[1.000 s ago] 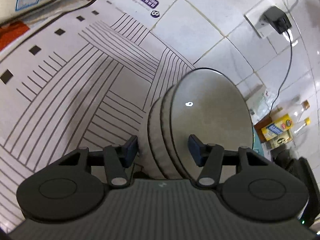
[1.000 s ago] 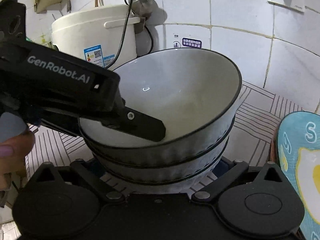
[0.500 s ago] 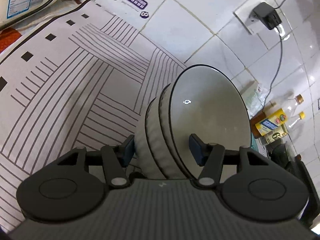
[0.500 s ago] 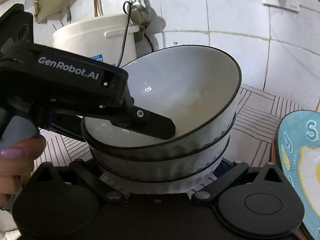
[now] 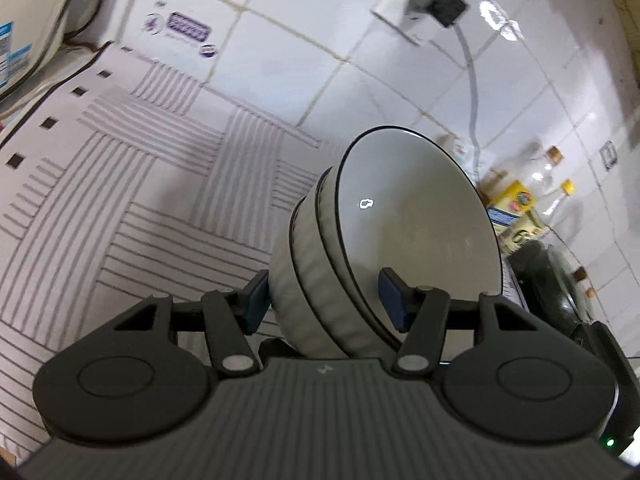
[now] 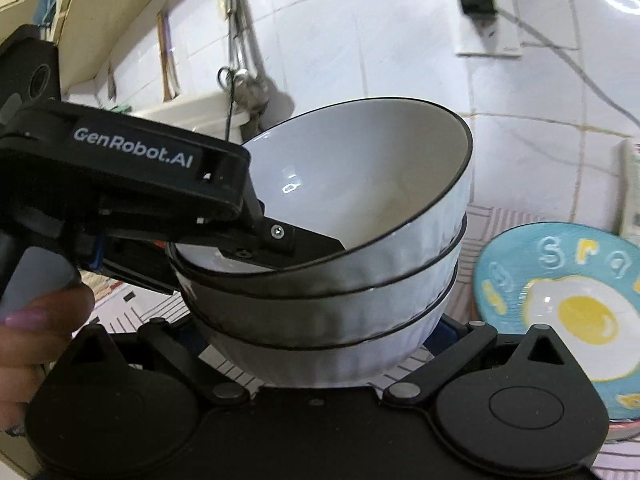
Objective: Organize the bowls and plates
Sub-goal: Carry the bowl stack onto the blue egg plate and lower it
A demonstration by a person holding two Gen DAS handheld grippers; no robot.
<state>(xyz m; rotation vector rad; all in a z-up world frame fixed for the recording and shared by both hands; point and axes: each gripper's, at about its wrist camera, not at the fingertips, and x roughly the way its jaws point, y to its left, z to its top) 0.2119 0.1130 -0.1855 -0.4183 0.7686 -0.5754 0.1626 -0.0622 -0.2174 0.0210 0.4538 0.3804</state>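
Bowls: your stack of three white, black-rimmed bowls (image 6: 352, 280) sits tilted between both sets of tongs, above the striped mat (image 5: 120, 208) on the bench; whether its base touches the mat is hidden.
Left tongs: your left tongs (image 5: 324, 300) are clamped on the stack's near wall, one blue pad (image 5: 394, 300) inside the top bowl and the other on the outside of the stack.
Right tongs: your right tongs (image 6: 320, 344) flank the bottom bowl from below; their pads are mostly hidden behind the bowl, so you cannot tell whether they press on it or stand apart.
Hand: your fingers (image 6: 36, 320) wrap the left tool's handle at the left edge, cut off by the frame.
Plate: a blue plate with a fried-egg print (image 6: 560, 308) lies on the right, its far-right side cut off.
Far wall: white tiles, a socket with a black plug (image 5: 438, 2), blurred.
Far left: a white cooker (image 5: 24, 20), mostly out of frame.
Far right: bottles and a yellow box (image 5: 516, 208), too smeared to read.
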